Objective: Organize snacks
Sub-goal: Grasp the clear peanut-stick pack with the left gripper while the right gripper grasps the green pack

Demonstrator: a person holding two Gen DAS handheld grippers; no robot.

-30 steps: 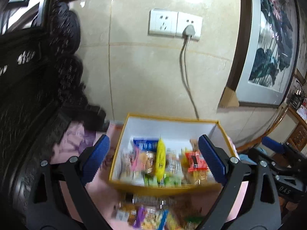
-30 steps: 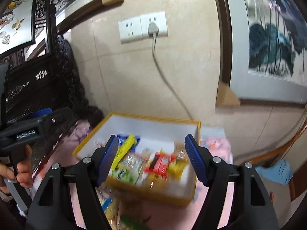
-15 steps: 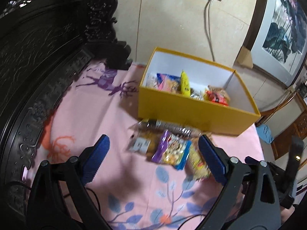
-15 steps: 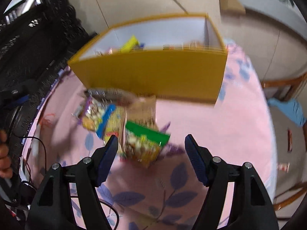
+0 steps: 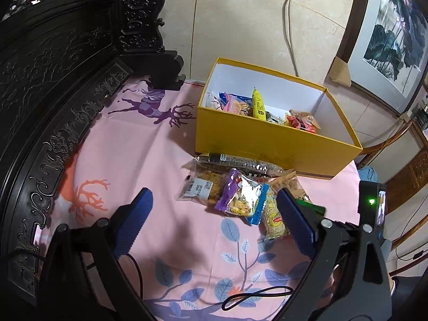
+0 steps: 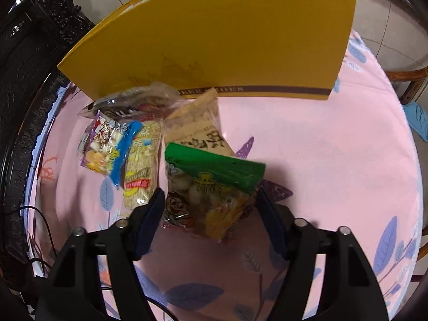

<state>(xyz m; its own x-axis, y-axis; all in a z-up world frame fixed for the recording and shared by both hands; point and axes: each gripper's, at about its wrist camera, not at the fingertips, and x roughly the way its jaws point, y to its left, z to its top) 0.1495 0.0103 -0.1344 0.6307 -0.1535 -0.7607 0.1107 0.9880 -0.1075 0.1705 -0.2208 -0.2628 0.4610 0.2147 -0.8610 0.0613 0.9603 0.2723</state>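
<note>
A pink leaf-printed cloth covers the bench (image 6: 334,147). In the right wrist view, the right gripper (image 6: 208,211) sits at the lower centre of the frame, its jaws closing around a green-topped clear plastic snack bag (image 6: 211,187). The bag lies between the blue pads, which do not yet clearly press on it. A yellow cardboard box (image 6: 214,40) fills the top of the frame.

In the left wrist view, the left gripper (image 5: 214,222) hangs at the bottom, jaws wide apart and empty. A purple and blue foil snack packet (image 5: 243,196) lies just above centre, among other loose packets, near the box, which already contains snacks.

The bag looks light, soft and crinkly, probably slippery. Its contents may crush, so a gentle pinch across its middle seems safest.
</note>
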